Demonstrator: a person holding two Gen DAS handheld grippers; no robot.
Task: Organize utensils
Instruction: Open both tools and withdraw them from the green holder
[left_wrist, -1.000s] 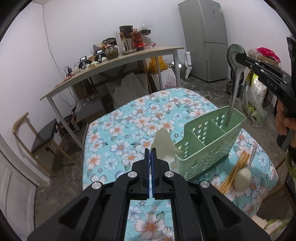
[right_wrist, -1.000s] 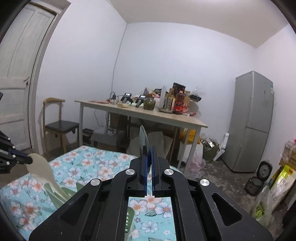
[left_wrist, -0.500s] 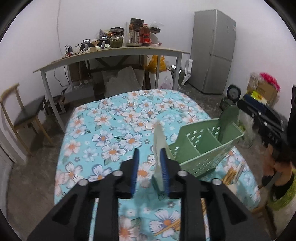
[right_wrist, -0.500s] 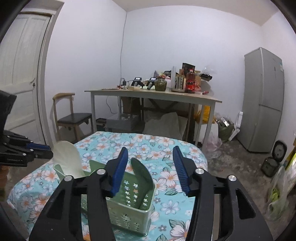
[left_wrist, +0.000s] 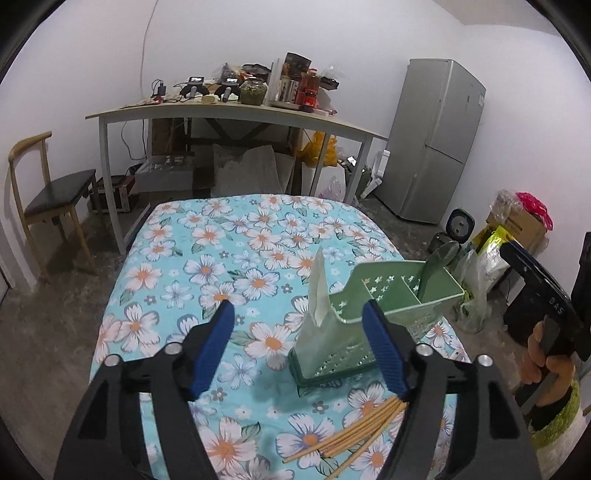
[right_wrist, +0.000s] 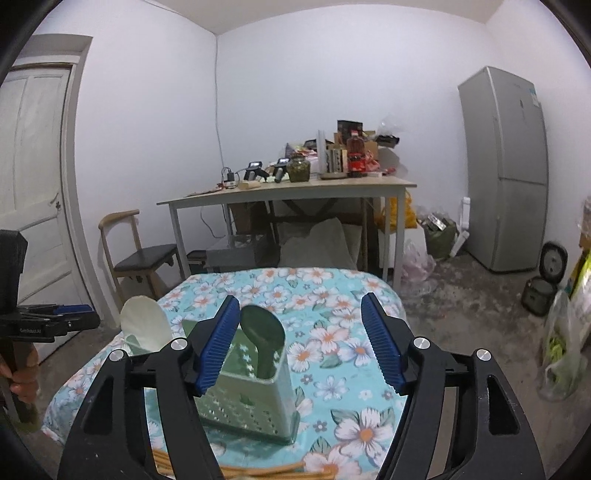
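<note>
Left gripper (left_wrist: 298, 347): jaws opening, nothing pinched; cream spoon (left_wrist: 318, 302) stands between them, in the green caddy (left_wrist: 391, 295).
Right gripper (right_wrist: 299, 341): jaws opening, empty; green spoon (right_wrist: 263, 334) upright just ahead.
Chopsticks (left_wrist: 354, 432): on worktop (left_wrist: 221, 236), below left gripper.

Home room: fridge (left_wrist: 436, 144), cluttered table (left_wrist: 236, 112), chair (left_wrist: 48, 192).
</note>
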